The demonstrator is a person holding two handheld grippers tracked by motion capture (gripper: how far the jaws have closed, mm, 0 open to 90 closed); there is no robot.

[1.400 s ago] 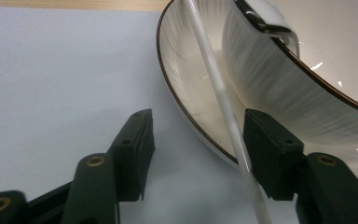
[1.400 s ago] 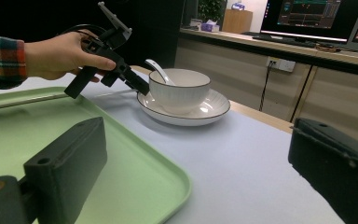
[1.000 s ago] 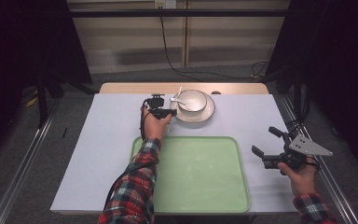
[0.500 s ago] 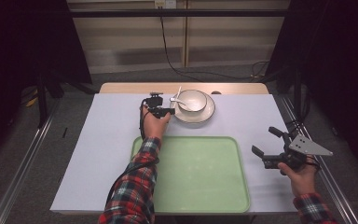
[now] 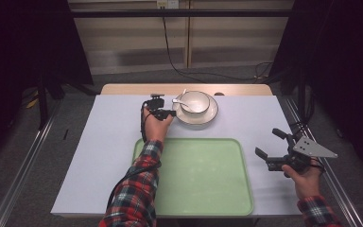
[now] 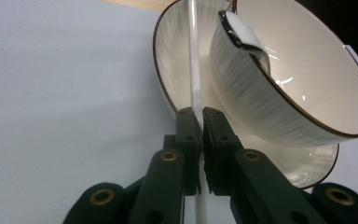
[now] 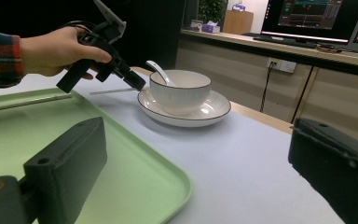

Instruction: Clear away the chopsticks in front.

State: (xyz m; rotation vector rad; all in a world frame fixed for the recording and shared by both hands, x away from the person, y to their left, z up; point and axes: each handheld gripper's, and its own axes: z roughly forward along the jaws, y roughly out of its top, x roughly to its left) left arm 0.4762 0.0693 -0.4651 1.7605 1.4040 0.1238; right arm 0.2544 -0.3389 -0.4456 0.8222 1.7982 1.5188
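Observation:
A white bowl (image 5: 194, 101) with a dark rim stands on a matching plate (image 5: 209, 116) at the back of the table, and a white spoon (image 7: 158, 70) leans inside it. My left gripper (image 5: 171, 113) is at the plate's left edge. Its jaws have just been closing and now pinch a thin white stick (image 6: 193, 56) that runs over the plate's rim. In the right gripper view that stick (image 7: 112, 91) pokes out level beside the left gripper (image 7: 140, 85). My right gripper (image 5: 266, 142) is held above the table's right side, open, with nothing between its jaws.
A pale green tray (image 5: 194, 184) lies at the front middle of the white table cover (image 5: 108, 142). A strip of bare wood (image 5: 132, 89) shows at the table's far edge. Cables hang on the wall behind.

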